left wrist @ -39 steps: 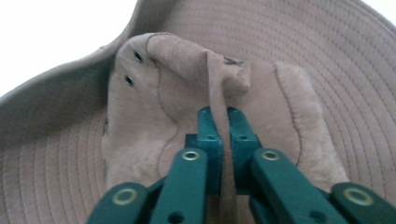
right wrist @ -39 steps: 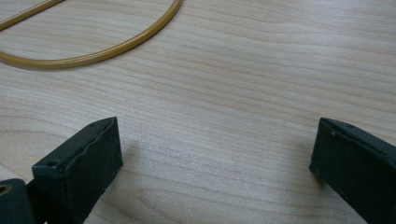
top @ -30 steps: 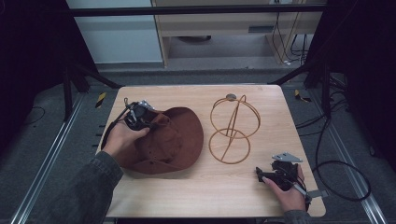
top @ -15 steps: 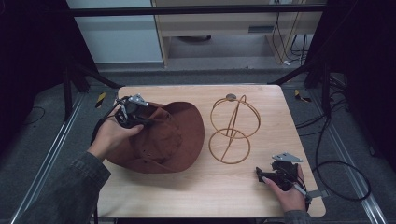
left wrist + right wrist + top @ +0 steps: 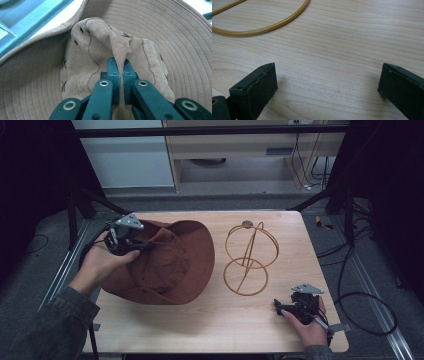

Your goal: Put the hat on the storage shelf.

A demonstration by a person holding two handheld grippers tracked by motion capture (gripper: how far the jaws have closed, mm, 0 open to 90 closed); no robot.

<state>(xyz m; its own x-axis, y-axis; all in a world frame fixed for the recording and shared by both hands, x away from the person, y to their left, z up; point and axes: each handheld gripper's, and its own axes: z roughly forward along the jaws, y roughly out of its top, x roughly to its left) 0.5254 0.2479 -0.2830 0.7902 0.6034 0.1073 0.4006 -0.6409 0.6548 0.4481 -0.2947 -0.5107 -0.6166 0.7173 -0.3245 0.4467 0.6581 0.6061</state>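
A brown wide-brimmed hat [image 5: 170, 262] lies on the left half of the wooden table [image 5: 220, 330], its left side lifted. My left gripper [image 5: 131, 244] is shut on a fold of the hat's crown [image 5: 120, 47], pinched between the two jaws. A golden wire hat stand [image 5: 249, 254] stands right of the hat, with a round base ring [image 5: 262, 27] on the wood. My right gripper [image 5: 278, 308] rests low at the table's front right, open, with bare wood between its jaws [image 5: 327, 87].
Black frame legs [image 5: 320, 195] and cables [image 5: 360, 290] flank the table on the floor. A cabinet [image 5: 250, 145] stands behind the table's far edge. The table's left edge lies just under my left hand [image 5: 102, 265].
My left gripper has lifted the hat's crown and pulled it left and toward the far edge, raising the hat's left side. The right gripper has stayed put.
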